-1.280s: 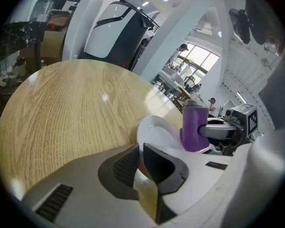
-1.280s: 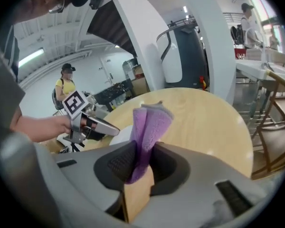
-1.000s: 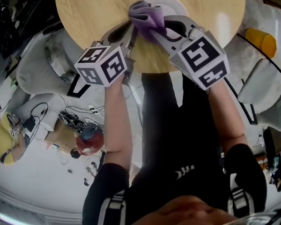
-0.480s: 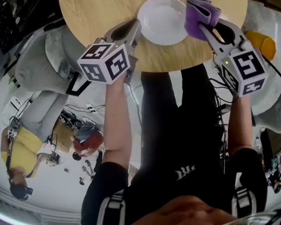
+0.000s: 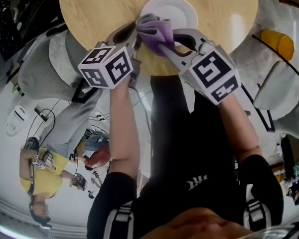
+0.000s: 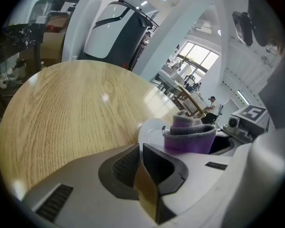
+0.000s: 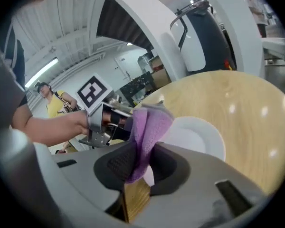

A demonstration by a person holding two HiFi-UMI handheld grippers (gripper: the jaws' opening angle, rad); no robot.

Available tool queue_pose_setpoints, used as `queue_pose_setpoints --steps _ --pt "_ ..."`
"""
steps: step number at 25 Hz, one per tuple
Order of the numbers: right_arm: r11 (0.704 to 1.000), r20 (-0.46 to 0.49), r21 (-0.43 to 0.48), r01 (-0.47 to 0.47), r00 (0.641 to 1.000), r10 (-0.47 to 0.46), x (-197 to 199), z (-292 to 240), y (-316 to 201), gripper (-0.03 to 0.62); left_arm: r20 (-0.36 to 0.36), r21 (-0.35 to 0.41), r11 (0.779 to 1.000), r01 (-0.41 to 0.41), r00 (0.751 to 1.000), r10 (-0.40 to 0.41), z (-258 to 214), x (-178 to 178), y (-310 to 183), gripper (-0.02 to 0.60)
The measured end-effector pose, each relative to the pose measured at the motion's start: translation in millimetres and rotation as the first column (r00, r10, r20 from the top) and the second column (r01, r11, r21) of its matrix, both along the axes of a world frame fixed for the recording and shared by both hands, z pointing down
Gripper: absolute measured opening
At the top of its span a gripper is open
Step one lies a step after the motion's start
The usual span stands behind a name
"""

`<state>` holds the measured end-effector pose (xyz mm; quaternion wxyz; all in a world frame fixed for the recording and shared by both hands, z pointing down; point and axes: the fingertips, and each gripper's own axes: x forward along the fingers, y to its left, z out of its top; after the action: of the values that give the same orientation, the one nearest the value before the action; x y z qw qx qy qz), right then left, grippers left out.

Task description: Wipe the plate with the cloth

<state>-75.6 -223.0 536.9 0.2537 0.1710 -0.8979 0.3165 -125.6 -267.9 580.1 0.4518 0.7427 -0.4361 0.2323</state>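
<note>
Bright, even light from overhead fills all three views, leaving soft white glare patches on the wooden bench (image 5: 99, 9) and washing the white plate (image 5: 177, 9) almost featureless. Each picture is bent hard by a fisheye lens, with straight lines curving and the corners falling to black. In the left gripper view the far windows (image 6: 199, 61) are blown out, and in both gripper views whatever lies nearest the lens goes soft, while the purple cloth (image 7: 149, 127) stays fairly sharp.

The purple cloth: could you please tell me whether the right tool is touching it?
Touching. The right gripper view shows the cloth pinched between the jaws of the right tool.
</note>
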Motion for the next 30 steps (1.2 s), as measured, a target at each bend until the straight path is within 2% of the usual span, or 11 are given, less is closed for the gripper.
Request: queue_pose_setpoints --steps 3,10,14,18,21,23,26,30 --pt "1.0 -0.025 -0.009 -0.001 1.0 0.0 5 11 5 0.077 0.009 0.003 1.0 -0.003 1.0 0.003 -1 0 0 0.028" --pt "0.992 -0.148 0.02 -0.127 0.981 0.128 104 19 -24 0.077 0.003 0.004 1.0 0.01 1.0 -0.01 1 -4 -1 0.028" --pt "0.988 -0.217 0.051 -0.144 0.964 0.152 133 21 -33 0.077 0.004 0.006 1.0 0.015 1.0 -0.015 3 -5 -5 0.029" --pt "0.985 -0.136 0.028 -0.171 0.975 0.174 141 -5 -20 0.077 -0.017 0.023 0.999 0.031 0.999 -0.031 2 3 -1 0.035" --pt "0.986 -0.094 0.031 -0.165 0.981 0.167 146 -22 -16 0.077 0.019 0.045 0.998 0.038 0.999 -0.039 7 3 -6 0.063" --pt "0.985 -0.096 0.058 -0.164 0.981 0.169 147 -32 -23 0.077 0.043 0.063 0.997 0.043 0.998 -0.046 15 -3 -18 0.1" --pt "0.982 -0.113 0.096 -0.163 0.978 0.174 141 -54 -27 0.077 0.054 0.086 0.994 0.062 0.996 -0.066 18 -20 -20 0.104" --pt "0.977 -0.097 0.172 -0.124 0.985 0.142 131 -104 -10 0.077 0.034 0.158 0.985 0.071 0.996 -0.077 -3 -35 10 0.014"
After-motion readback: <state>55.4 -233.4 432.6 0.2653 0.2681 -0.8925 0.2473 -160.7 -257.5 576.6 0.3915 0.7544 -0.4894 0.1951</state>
